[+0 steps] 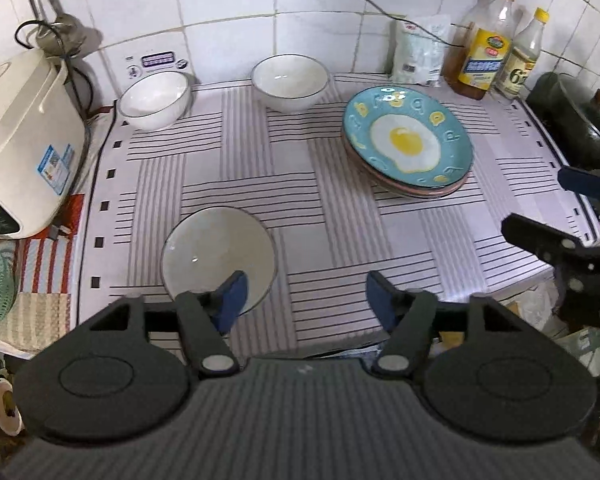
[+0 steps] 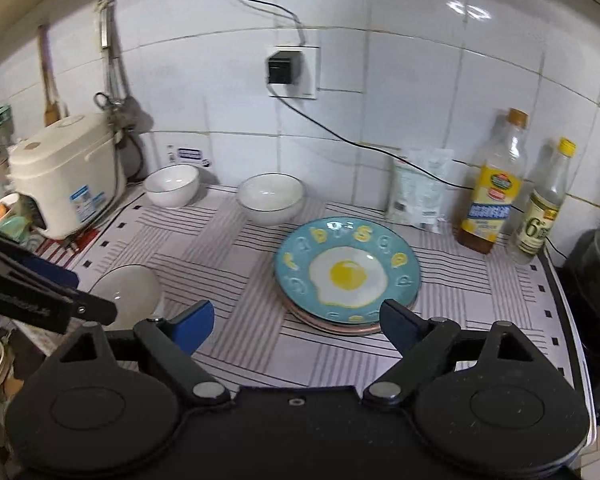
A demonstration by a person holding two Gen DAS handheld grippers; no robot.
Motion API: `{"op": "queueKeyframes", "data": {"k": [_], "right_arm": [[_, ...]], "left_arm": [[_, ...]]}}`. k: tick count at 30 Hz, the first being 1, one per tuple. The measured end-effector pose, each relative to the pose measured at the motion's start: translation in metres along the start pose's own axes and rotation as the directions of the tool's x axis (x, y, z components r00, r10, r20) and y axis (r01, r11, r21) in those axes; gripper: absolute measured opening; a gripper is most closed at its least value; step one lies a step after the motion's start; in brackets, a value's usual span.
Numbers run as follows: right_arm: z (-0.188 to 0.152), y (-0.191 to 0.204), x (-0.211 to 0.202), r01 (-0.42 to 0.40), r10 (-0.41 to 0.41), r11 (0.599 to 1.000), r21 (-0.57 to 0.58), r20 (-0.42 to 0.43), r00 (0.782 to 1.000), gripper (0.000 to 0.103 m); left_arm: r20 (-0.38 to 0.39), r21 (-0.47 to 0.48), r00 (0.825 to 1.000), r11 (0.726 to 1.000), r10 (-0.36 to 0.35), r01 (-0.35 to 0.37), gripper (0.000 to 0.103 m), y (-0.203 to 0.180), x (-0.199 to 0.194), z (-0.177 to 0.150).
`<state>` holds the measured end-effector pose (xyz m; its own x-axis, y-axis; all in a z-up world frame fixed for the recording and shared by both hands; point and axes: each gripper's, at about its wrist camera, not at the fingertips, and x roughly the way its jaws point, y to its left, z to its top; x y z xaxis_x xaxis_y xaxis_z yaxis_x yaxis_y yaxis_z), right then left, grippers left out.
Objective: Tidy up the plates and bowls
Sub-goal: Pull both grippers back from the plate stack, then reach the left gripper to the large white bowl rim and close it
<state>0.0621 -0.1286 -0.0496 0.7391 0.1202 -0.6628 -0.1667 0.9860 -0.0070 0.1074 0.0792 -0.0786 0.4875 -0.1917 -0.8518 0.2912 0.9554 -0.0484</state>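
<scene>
Plates (image 2: 346,276) stacked, three bowls (image 1: 219,254) apart — grippers (image 1: 302,298) empty.

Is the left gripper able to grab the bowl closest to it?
Probably yes. The left gripper is open and empty, and the near bowl sits just beyond its left finger with bare cloth around it. Nothing blocks the way.
</scene>
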Motion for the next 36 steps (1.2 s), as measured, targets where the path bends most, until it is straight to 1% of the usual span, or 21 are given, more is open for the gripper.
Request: {"op": "queueKeyframes", "data": {"k": [5, 7, 12, 15, 17, 18, 19, 21, 23, 27, 29, 31, 33, 34, 36], "right_arm": [[-0.005, 0.018, 0.009, -0.054, 0.055, 0.998, -0.027, 0.012, 0.998, 0.092], [-0.010, 0.027, 0.015, -0.069, 0.070, 0.996, -0.048, 0.023, 0.997, 0.092], [-0.026, 0.052, 0.039, -0.133, 0.139, 0.985, -0.110, 0.048, 0.989, 0.092], [-0.035, 0.064, 0.056, -0.162, 0.167, 0.980, -0.112, 0.037, 0.985, 0.092], [-0.042, 0.075, 0.067, -0.185, 0.192, 0.975, -0.126, 0.040, 0.981, 0.092], [-0.045, 0.080, 0.072, -0.197, 0.205, 0.971, -0.135, 0.045, 0.978, 0.092], [-0.048, 0.087, 0.076, -0.210, 0.219, 0.966, -0.148, 0.045, 0.975, 0.092], [-0.053, 0.099, 0.084, -0.241, 0.253, 0.953, -0.183, 0.044, 0.966, 0.092], [-0.057, 0.110, 0.093, -0.281, 0.293, 0.938, -0.202, 0.034, 0.955, 0.092], [-0.062, 0.127, 0.113, -0.314, 0.325, 0.926, -0.211, 0.020, 0.945, 0.092], [-0.066, 0.134, 0.126, -0.322, 0.331, 0.922, -0.216, 0.005, 0.944, 0.092], [-0.069, 0.140, 0.140, -0.329, 0.336, 0.918, -0.221, -0.006, 0.942, 0.092], [-0.074, 0.145, 0.154, -0.344, 0.351, 0.912, -0.222, -0.009, 0.936, 0.092], [-0.077, 0.146, 0.159, -0.346, 0.355, 0.911, -0.223, 0.003, 0.935, 0.092], [-0.084, 0.150, 0.171, -0.333, 0.346, 0.917, -0.220, 0.021, 0.938, 0.093]], "left_arm": [[-0.008, -0.008, 1.000, 1.000, 0.006, -0.006, 0.080, 0.014, 0.012, -0.004], [-0.012, -0.016, 1.000, 1.000, 0.009, -0.009, 0.082, 0.021, 0.018, -0.006], [-0.025, -0.040, 1.000, 0.999, 0.009, -0.010, 0.087, 0.042, 0.035, -0.007], [0.006, -0.061, 1.000, 0.998, 0.004, -0.004, 0.088, 0.058, 0.043, -0.008], [0.048, -0.054, 0.998, 0.998, 0.035, -0.033, 0.090, 0.066, 0.045, -0.010], [0.057, -0.055, 0.997, 0.997, 0.053, -0.050, 0.090, 0.070, 0.047, -0.010], [0.061, -0.061, 0.997, 0.997, 0.054, -0.050, 0.090, 0.075, 0.049, -0.010], [0.049, -0.081, 0.998, 0.996, 0.041, -0.037, 0.091, 0.087, 0.056, -0.011], [0.036, -0.099, 0.998, 0.994, 0.048, -0.045, 0.091, 0.097, 0.064, -0.012], [-0.014, -0.140, 0.998, 0.988, 0.062, -0.063, 0.090, 0.115, 0.086, -0.016], [-0.037, -0.155, 0.998, 0.987, 0.047, -0.052, 0.088, 0.122, 0.099, -0.018], [-0.067, -0.149, 0.997, 0.988, 0.032, -0.042, 0.084, 0.126, 0.112, -0.022], [-0.091, -0.159, 0.995, 0.986, 0.032, -0.046, 0.065, 0.129, 0.124, -0.023], [-0.097, -0.180, 0.995, 0.983, 0.030, -0.047, 0.060, 0.132, 0.128, -0.023], [-0.092, -0.241, 0.996, 0.970, 0.011, -0.032, 0.046, 0.138, 0.136, -0.023]]}}
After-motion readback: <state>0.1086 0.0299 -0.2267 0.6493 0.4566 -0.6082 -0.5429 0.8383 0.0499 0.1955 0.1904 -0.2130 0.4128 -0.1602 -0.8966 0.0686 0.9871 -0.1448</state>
